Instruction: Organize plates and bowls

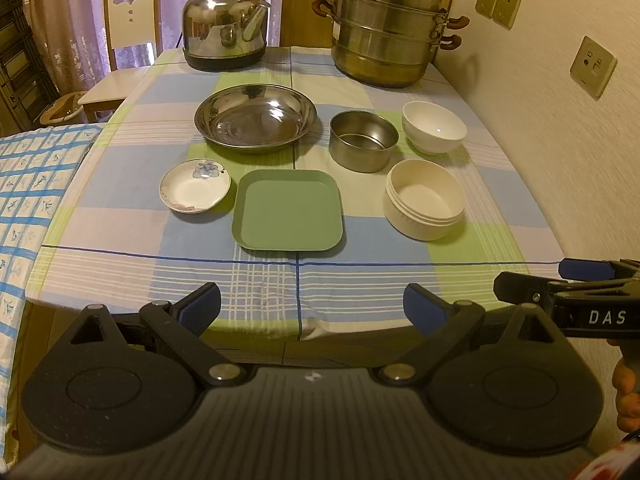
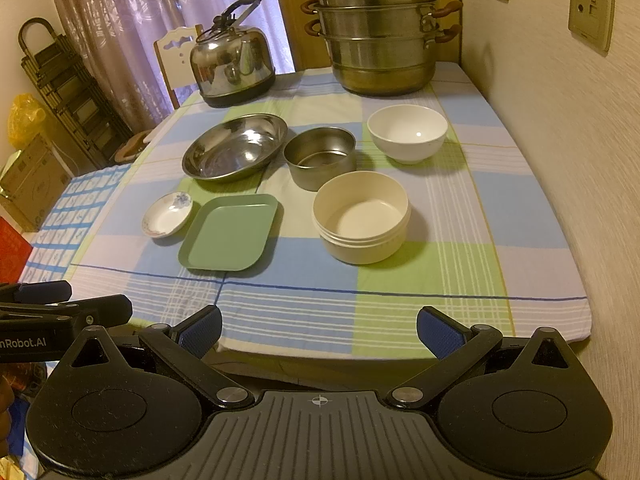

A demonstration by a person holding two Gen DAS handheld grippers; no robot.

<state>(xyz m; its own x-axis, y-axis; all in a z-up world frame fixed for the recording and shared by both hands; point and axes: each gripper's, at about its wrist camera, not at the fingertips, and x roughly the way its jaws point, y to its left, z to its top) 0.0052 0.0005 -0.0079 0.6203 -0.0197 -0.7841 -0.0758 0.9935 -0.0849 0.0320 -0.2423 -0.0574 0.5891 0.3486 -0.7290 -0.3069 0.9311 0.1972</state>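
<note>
Both grippers hover off the near table edge, empty. Left gripper (image 1: 312, 304): jaws wide apart. Right gripper (image 2: 319, 330): jaws wide apart too.

Nearest row on the checked tablecloth (image 1: 360, 280): floral saucer (image 1: 195, 186) at left, green square plate (image 1: 287, 210) in the middle, cream ribbed bowl (image 2: 362, 216) at right. Plate lies dead ahead of the left jaws, flat, no long axis (square). Cream bowl lies ahead of the right jaws, slightly left of centre; right hand is nearer to it.

Next row: steel dish (image 1: 256, 118), steel tin (image 1: 363, 140), white bowl (image 2: 407, 132). All separate, nothing stacked yet.

Far edge: kettle (image 1: 226, 28), steamer pot (image 1: 390, 28).
</note>
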